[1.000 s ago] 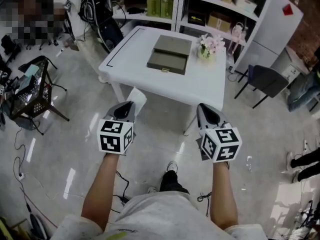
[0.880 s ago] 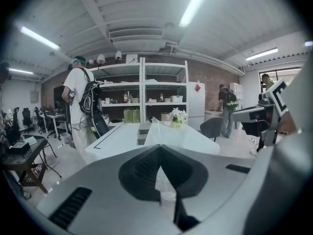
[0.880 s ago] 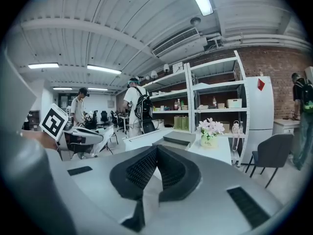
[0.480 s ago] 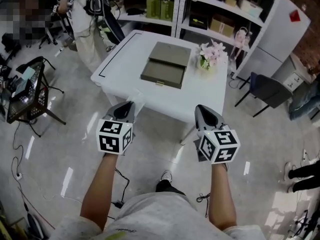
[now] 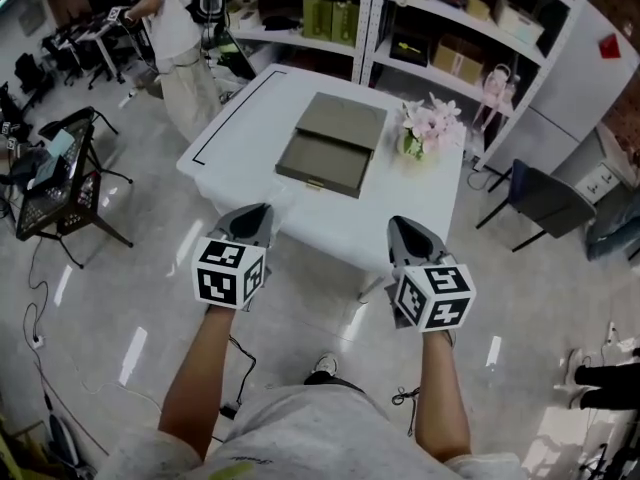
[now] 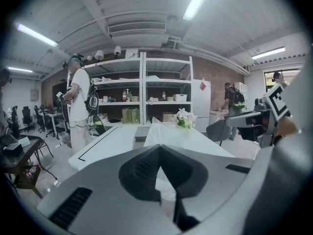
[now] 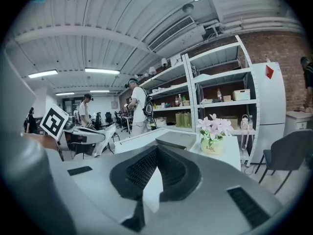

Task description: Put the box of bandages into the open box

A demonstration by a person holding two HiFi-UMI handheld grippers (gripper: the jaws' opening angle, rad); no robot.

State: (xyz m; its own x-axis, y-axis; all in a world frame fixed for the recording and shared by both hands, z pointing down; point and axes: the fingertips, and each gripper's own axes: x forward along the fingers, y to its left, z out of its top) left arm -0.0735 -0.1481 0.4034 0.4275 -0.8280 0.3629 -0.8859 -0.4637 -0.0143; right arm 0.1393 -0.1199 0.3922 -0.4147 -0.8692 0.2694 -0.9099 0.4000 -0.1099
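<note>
White worktop (image 5: 250, 128) with flat grey open box (image 5: 330, 143), nearer than before; left claw (image 6: 157, 148) grips white bandage box (image 6: 156, 133), right claw (image 7: 156, 148) closed

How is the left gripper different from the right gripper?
The left gripper is shut on the white box of bandages; the right gripper is shut on nothing. The left gripper is at the left part of the table's near edge, the right gripper nearer its right corner. Both carry a marker cube and point towards the table.
</note>
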